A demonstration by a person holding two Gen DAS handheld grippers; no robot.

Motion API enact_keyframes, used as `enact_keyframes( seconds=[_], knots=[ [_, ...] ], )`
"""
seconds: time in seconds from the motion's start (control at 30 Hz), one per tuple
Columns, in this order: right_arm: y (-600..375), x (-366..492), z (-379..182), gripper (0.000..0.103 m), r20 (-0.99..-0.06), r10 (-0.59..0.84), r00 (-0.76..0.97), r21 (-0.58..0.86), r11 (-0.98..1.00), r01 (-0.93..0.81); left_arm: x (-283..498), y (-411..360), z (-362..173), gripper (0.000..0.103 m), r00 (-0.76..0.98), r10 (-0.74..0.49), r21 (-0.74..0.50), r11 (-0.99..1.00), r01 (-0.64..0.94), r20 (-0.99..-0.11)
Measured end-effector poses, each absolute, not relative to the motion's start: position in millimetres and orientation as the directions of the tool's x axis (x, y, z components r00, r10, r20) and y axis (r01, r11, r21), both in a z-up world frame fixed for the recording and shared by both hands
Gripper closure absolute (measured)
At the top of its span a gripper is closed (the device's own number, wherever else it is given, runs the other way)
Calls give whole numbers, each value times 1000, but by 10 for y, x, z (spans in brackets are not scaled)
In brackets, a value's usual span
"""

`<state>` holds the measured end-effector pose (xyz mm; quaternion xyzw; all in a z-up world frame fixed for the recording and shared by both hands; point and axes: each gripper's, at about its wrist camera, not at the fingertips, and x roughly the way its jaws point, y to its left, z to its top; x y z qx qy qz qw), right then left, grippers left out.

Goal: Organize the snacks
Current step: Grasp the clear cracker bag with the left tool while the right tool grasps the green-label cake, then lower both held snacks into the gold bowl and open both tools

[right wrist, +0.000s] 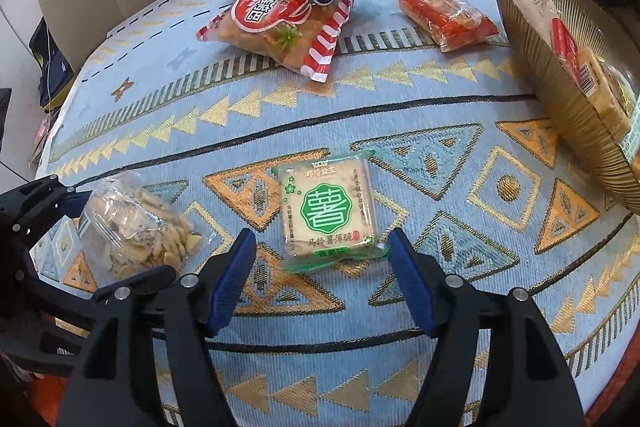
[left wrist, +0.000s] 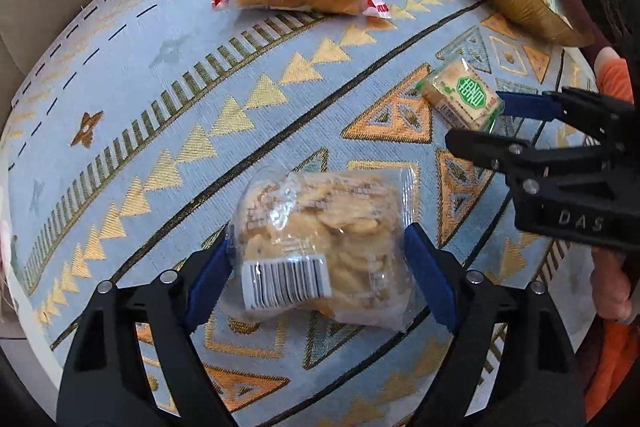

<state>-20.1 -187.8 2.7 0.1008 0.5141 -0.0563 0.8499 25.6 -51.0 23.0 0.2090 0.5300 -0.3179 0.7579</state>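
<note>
Counting stock: bowl (right wrist: 576,115) holds a few packs; five remain on cloth (right wrist: 400,115). Your left gripper (left wrist: 316,267) brackets clear bag (left wrist: 320,247), unclamped; right gripper (right wrist: 322,279) gapes before green pack (right wrist: 330,213)

My left camera looked forward and down along my left gripper (left wrist: 318,263), very near the clear cracker bag (left wrist: 320,247). My right camera looked the same way, near the green-label packet (right wrist: 330,213). Both views shared the patterned cloth (left wrist: 140,107), the red-striped bag (right wrist: 276,27) and the gold bowl (right wrist: 560,95); each view also showed the other gripper.
</note>
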Motion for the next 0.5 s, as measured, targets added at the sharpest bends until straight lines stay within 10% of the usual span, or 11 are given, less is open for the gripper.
enact_keyframes(
  seconds=[0.5],
  knots=[
    [-1884, -203, 48, 54, -878, -49, 476, 64, 974, 218, 304, -396, 465, 33, 282, -376, -113, 752, 650, -883]
  ],
)
